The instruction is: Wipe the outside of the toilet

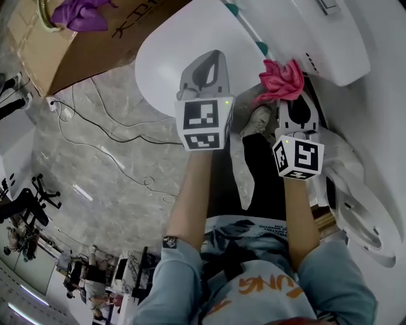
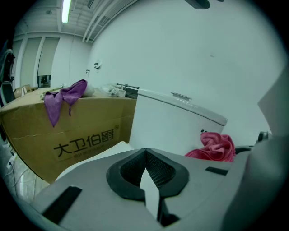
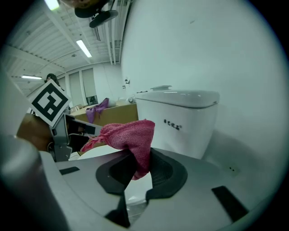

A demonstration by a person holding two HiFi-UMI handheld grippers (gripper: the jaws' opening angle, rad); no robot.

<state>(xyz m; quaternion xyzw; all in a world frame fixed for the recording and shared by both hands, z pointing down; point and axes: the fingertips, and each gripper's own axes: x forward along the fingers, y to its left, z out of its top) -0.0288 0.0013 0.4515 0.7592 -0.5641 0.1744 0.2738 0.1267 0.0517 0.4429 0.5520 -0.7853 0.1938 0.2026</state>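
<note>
The white toilet shows its closed lid (image 1: 184,44) and its tank (image 1: 317,32) at the top of the head view. My right gripper (image 1: 290,101) is shut on a pink cloth (image 1: 282,79) that bunches over its tips, just in front of the tank and right of the lid. In the right gripper view the pink cloth (image 3: 128,133) hangs between the jaws of my right gripper (image 3: 140,155), with the tank (image 3: 180,117) beyond. My left gripper (image 1: 212,58) hovers over the lid's near edge, shut and holding nothing. In its own view my left gripper (image 2: 145,153) faces the tank (image 2: 167,122), with the cloth (image 2: 216,145) to the right.
A cardboard box (image 1: 82,44) with a purple cloth (image 1: 79,14) draped on it stands left of the toilet. Cables (image 1: 114,127) and a power strip (image 1: 57,108) lie on the grey floor. A white ceramic piece (image 1: 361,209) lies at the right, by my shoe (image 1: 257,120).
</note>
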